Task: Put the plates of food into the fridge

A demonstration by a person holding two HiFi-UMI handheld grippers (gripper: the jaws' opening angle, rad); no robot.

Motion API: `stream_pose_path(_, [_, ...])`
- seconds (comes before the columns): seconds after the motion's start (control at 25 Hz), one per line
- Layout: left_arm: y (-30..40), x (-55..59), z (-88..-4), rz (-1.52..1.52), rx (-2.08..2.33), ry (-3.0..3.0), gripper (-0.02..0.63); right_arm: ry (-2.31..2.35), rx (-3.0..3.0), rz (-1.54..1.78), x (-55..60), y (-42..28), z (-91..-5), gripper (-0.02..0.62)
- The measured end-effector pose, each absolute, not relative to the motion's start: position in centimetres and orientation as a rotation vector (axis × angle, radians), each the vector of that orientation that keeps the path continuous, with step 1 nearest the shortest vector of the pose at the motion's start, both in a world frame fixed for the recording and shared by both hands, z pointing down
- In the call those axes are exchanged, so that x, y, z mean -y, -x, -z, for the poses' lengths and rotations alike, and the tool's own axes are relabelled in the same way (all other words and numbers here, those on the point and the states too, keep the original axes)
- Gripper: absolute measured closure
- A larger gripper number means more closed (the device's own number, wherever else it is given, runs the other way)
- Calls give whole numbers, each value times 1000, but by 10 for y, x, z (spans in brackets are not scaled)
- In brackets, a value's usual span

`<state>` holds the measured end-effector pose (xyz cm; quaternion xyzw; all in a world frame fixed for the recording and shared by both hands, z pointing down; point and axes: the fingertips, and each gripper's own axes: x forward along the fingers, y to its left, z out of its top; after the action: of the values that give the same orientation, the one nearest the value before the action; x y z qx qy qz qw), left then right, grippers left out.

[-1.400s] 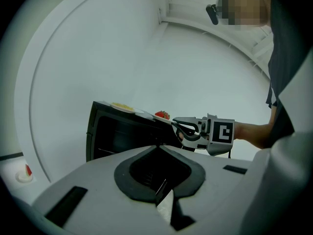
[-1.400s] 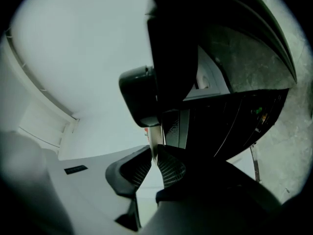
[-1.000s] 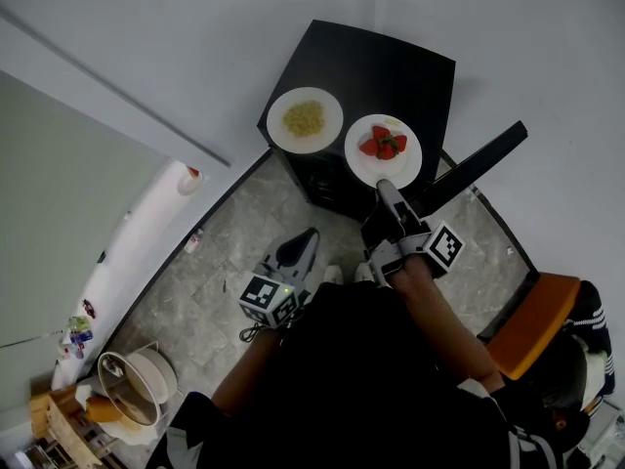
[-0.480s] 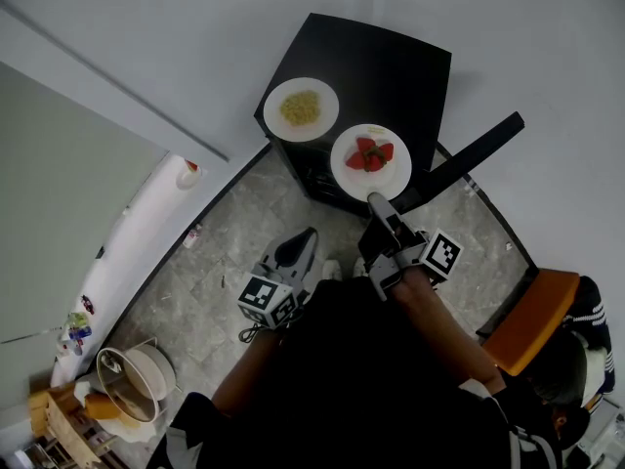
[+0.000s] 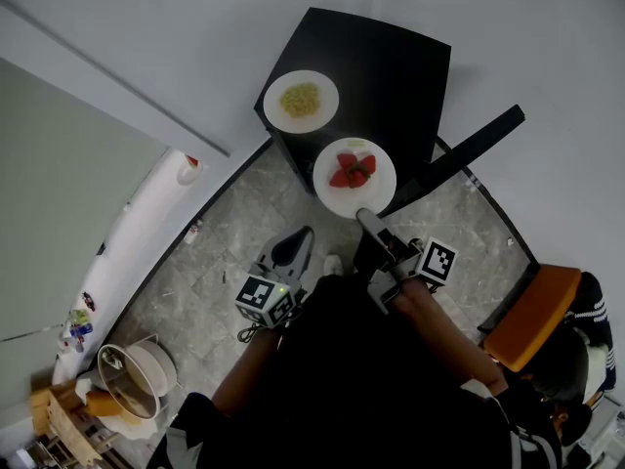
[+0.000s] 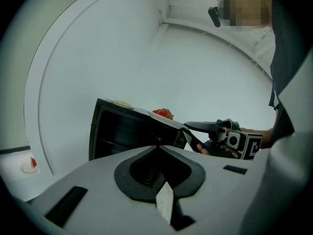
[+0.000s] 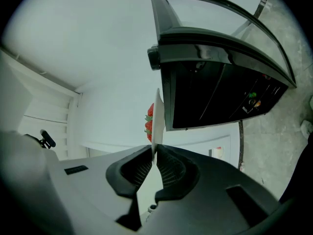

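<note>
The left gripper (image 5: 299, 245) hangs low over the floor, its jaws pressed together on nothing. The right gripper (image 5: 364, 216) pinches the rim of the strawberry plate (image 5: 354, 178), which is held just off the front edge of the black cabinet (image 5: 395, 62). Beyond, 1 plate of yellow food (image 5: 301, 101) sits on top of that cabinet.

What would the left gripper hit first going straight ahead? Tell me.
Probably the black cabinet, its dark front face; the left gripper points right at it, though the gap is hard to judge.
</note>
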<state>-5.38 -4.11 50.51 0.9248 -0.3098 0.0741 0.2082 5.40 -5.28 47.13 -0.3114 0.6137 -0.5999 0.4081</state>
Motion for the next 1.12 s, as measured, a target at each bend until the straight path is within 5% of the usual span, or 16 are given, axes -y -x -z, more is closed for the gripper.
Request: stream_pose_path(1.12, [63, 40, -511, -256, 818, -2585, 577, 985, -1446, 1501, 73, -76, -589, 551])
